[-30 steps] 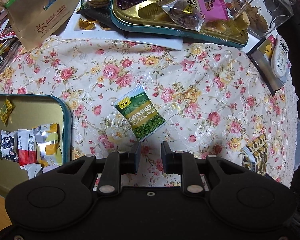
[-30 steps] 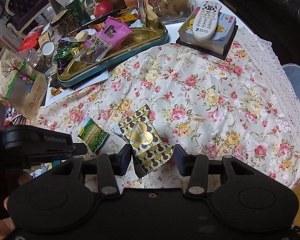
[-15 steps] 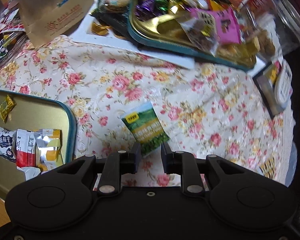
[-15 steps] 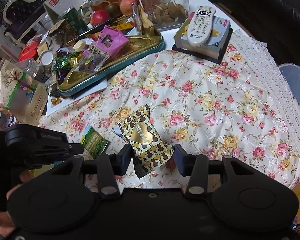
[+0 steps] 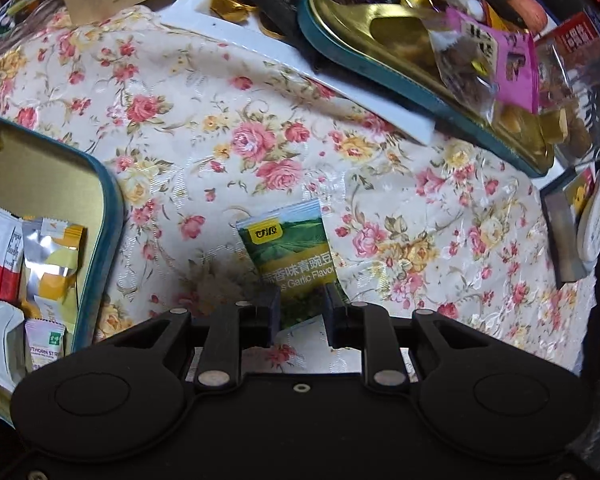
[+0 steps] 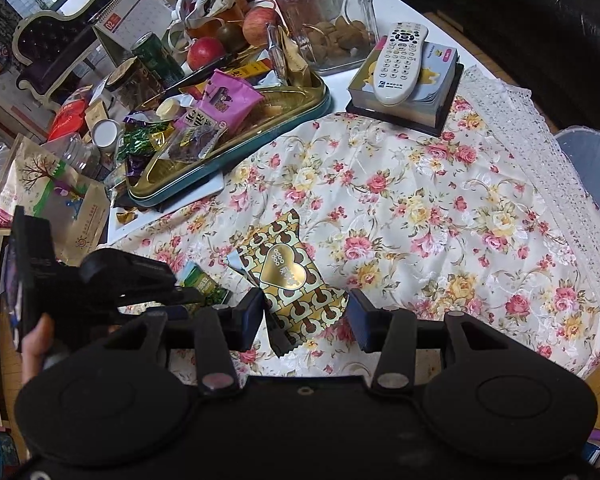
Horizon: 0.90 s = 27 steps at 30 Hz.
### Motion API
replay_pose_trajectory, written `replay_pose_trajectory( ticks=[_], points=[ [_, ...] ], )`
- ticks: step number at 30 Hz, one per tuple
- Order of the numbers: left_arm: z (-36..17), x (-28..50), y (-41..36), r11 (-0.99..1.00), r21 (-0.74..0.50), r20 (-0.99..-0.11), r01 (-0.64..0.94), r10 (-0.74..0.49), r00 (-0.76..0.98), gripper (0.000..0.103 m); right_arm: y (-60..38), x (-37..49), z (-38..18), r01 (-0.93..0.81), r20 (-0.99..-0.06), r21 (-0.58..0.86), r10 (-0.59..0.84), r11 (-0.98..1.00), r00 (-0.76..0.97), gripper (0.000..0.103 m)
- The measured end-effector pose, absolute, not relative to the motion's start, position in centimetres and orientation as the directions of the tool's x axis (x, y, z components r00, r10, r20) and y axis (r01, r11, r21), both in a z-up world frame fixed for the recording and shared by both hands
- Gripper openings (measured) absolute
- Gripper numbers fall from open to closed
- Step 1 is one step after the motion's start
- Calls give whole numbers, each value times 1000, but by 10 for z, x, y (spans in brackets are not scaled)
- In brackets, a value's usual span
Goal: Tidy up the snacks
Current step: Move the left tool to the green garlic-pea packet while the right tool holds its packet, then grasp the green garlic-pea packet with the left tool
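- My left hand-held gripper (image 5: pixel 300 307) has its jaws apart, one on each side of the near end of the green pea packet (image 5: pixel 290 254), which lies flat on the floral cloth (image 5: pixel 228 128); I cannot tell whether the pads touch it.
- My right hand-held gripper (image 6: pixel 305 320) is also spread wide, straddling the near end of the brown-and-gold heart packet (image 6: pixel 288 276); its left finger is close beside the wrapper and the right finger stands apart from it.
- In the right wrist view, my left hand-held gripper sits just left of the heart packet, with the green pea packet peeking out beyond its tip.
- To my left on the counter is a teal-rimmed tin (image 5: pixel 100 216), already holding several sorted packets, among them a red-and-white one (image 5: pixel 0 256) and a silver-and-yellow one (image 5: pixel 52 256).
- Farther back, a second teal tray (image 6: pixel 236 160) is heaped with loose snacks, a pink packet (image 6: pixel 230 98) on top; it rests on a white board (image 5: pixel 340 92).
- Behind the tray crowd a glass jar (image 6: pixel 324 20), apples (image 6: pixel 204 50), a green can (image 6: pixel 156 56) and a desk calendar (image 6: pixel 132 20).
- A remote control (image 6: pixel 400 64) lies on a box at the right, off the cloth.
- A paper bag (image 6: pixel 60 200) stands at the far left edge.
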State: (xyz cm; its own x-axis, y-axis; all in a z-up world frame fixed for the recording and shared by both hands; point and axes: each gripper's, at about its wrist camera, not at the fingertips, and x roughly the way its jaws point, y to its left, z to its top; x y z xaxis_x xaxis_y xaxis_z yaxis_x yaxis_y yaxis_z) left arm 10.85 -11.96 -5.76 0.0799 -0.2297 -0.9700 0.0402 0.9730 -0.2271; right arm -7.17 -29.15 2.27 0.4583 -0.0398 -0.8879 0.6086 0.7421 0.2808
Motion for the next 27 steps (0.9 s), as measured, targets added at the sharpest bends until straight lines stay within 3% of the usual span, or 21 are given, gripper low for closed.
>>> replay_pose_trajectory(
  ticks=[12,21,27],
  points=[
    [-64,109,-128,984,-166,-980,60,-171,103,32,-282,-65,20,593,-893,254,-50,764,447,48],
    [-66,103,-152,987,-130,-983,100,-141,118,50,-282,-64,18,599,-899,245,-53,762,435,48],
    [-68,100,-164,987,-129,-983,101,-140,121,55,-281,-64,17,598,-900,243,-53,764,433,48]
  ],
)
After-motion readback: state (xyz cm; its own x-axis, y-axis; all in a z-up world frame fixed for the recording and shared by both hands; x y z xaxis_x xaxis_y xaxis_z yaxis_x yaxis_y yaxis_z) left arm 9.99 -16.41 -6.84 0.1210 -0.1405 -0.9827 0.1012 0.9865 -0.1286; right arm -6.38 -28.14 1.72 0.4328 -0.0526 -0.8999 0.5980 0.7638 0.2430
